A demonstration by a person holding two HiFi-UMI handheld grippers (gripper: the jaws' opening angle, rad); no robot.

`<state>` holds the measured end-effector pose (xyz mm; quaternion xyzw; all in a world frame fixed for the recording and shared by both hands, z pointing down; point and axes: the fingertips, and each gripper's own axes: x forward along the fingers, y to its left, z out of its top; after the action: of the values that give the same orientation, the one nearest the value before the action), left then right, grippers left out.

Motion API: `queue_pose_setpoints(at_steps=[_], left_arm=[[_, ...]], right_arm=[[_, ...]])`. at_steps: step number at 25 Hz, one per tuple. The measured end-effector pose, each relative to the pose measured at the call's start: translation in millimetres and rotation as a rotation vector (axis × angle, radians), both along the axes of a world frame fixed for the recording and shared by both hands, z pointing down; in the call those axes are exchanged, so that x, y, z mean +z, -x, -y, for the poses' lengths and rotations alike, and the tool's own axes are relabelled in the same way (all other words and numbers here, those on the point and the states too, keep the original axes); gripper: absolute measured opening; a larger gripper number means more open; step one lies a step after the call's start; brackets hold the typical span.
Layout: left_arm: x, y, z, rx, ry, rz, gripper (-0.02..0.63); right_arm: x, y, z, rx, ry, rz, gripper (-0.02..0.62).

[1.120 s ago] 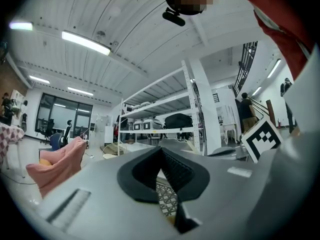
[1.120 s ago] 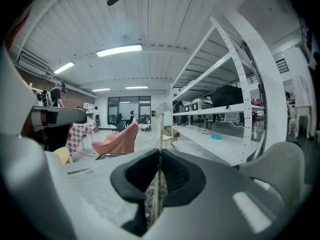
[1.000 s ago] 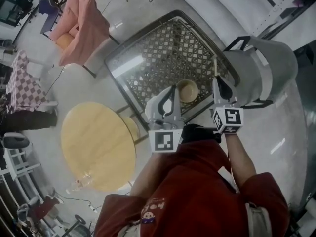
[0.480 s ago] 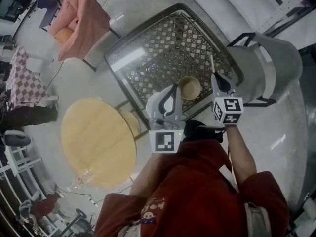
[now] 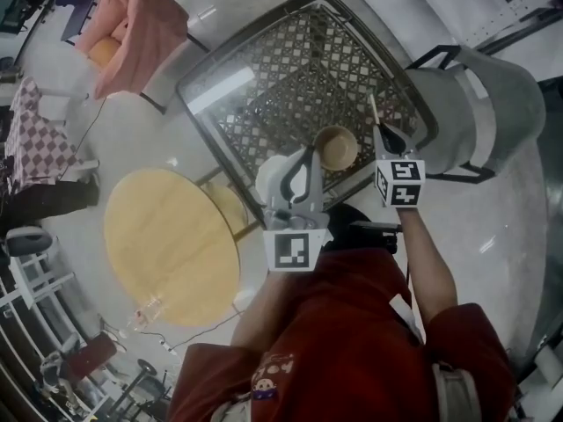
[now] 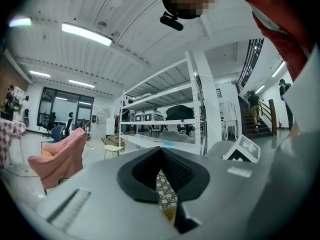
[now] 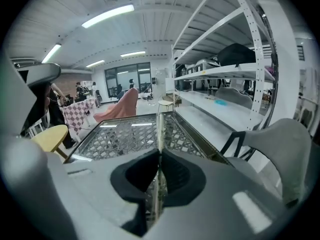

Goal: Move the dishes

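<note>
A tan bowl (image 5: 337,148) hangs over the near right part of the glass lattice table (image 5: 264,69). My left gripper (image 5: 310,155) reaches its left rim and is shut on it. In the left gripper view the pads meet at the tips (image 6: 161,156), and a sliver of the bowl (image 6: 170,215) shows low in the gap. My right gripper (image 5: 380,134) is just right of the bowl, shut on a thin pale chopstick (image 5: 375,112). That chopstick (image 7: 159,129) sticks up from between the closed pads (image 7: 159,156) over the table (image 7: 125,134).
A grey chair (image 5: 479,112) stands against the table's right side. A round yellow table (image 5: 171,244) is at the near left. A pink cloth (image 5: 136,25) lies over a seat at the far left. White shelving (image 7: 225,74) runs along the right.
Both grippers have edged a little farther over the lattice table. The bowl has moved along with the left one.
</note>
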<state>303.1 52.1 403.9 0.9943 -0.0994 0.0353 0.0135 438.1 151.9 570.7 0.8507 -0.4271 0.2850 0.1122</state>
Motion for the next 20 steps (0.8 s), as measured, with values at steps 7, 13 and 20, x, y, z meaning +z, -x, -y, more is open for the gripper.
queue_pose_setpoints(at_steps=[7, 13, 20], left_arm=[[21, -5, 1, -0.014, 0.031, 0.029, 0.008], [40, -10, -6, 0.011, 0.023, 0.071, 0.008], [62, -10, -17, 0.047, 0.032, 0.131, 0.008]], right_arm=[[35, -3, 0, 0.000, 0.057, 0.061, 0.025], [67, -9, -2, 0.012, 0.091, 0.117, 0.025], [97, -6, -9, 0.007, 0.159, 0.180, 0.025]])
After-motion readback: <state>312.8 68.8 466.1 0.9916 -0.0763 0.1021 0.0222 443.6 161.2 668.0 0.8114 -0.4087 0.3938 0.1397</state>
